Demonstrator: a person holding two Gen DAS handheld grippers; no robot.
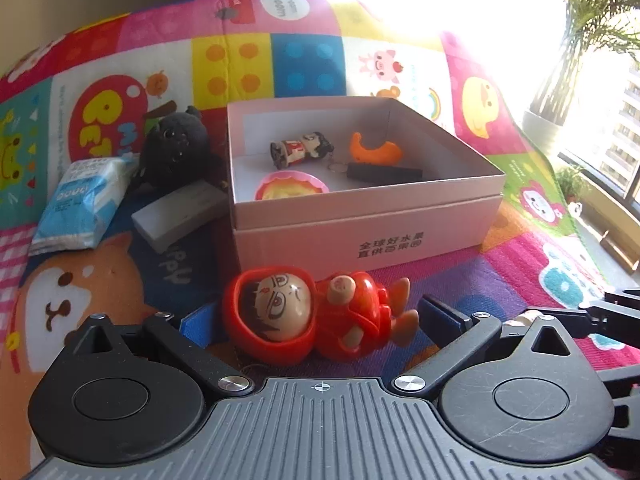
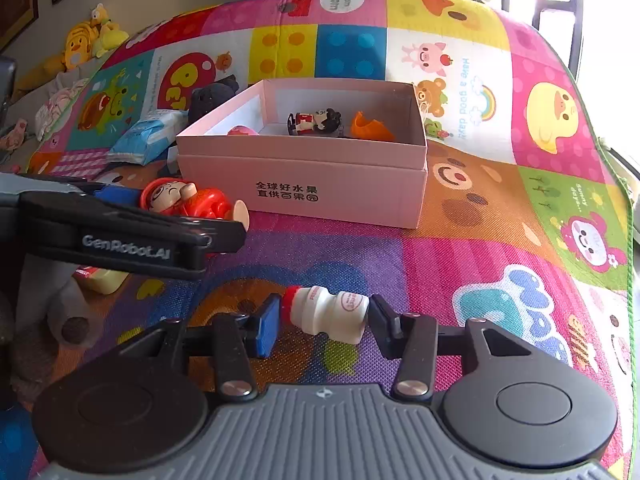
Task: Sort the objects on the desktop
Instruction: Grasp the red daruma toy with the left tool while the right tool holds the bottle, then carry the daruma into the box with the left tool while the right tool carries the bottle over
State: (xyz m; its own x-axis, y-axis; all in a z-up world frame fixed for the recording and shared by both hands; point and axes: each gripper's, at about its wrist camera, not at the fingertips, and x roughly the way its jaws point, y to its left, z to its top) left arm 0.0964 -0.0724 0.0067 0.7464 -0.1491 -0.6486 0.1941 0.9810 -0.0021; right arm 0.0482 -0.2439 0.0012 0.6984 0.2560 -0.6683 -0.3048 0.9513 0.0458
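Left gripper (image 1: 316, 320) stands wide, blue pads either side of the red-hooded doll (image 1: 316, 316), which lies on its side on the play mat (image 2: 480, 280) just before the near wall of the pink box (image 1: 360, 236). Doll's long axis runs across the gripper's line, head toward the left pad, feet toward the right; whether either pad presses on it I cannot tell, so call the jaws unclosed with the doll between them. Right gripper (image 2: 324, 318) is closed on a small white bottle (image 2: 328, 314), red cap against the blue left pad, base against the dark right one, axis across the jaws and clear of the mat as far as one can judge. The box sits toward the mat's middle, open-topped, ahead of both grippers; the left hand is the nearer to its front wall, the right well back toward the mat's near edge. Judged next: either load must rise over the near wall before release. Already inside: a small dark-haired figurine (image 1: 302, 149), an orange piece (image 1: 374, 152), a black bar (image 1: 384, 173), a pink-rimmed dish (image 1: 291, 189). Left of the box lie a black plush (image 1: 176, 148), a grey block (image 1: 180, 216) and a blue-white tissue pack (image 1: 82, 204). The mat is soft, quilted and loudly patterned. Strong window glare floods the far right; a potted plant (image 1: 592, 40) stands there.
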